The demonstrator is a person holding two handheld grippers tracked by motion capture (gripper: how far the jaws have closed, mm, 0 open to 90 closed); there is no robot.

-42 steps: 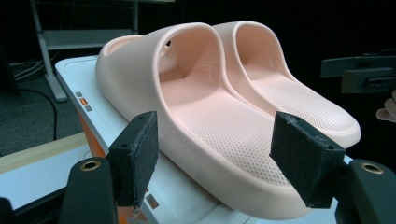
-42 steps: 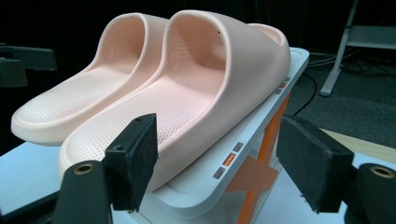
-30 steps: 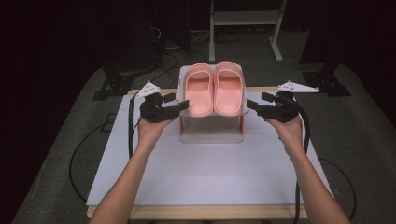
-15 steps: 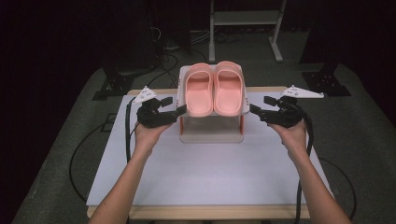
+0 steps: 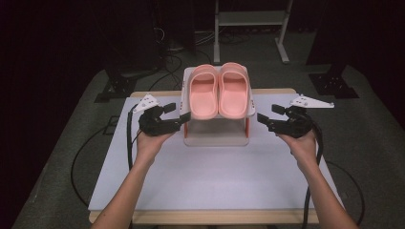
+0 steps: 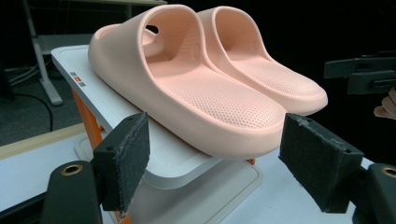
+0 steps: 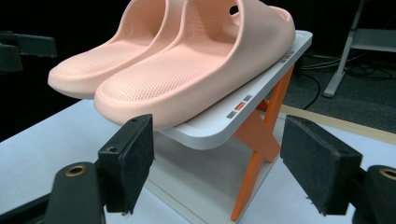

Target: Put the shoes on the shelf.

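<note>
As both hands drew outward, left gripper (image 5: 177, 113) and right gripper (image 5: 268, 116) wide open, flanking slippers (image 5: 218, 90)

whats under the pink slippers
The pink slippers rest on a tilted white shelf carried by orange crossed legs on a white base. The shelf surface beneath their soles is covered.

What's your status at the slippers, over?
Left gripper open, right gripper open, flanking the rack. Slippers side by side on top, untouched. Nothing in the way.
</note>
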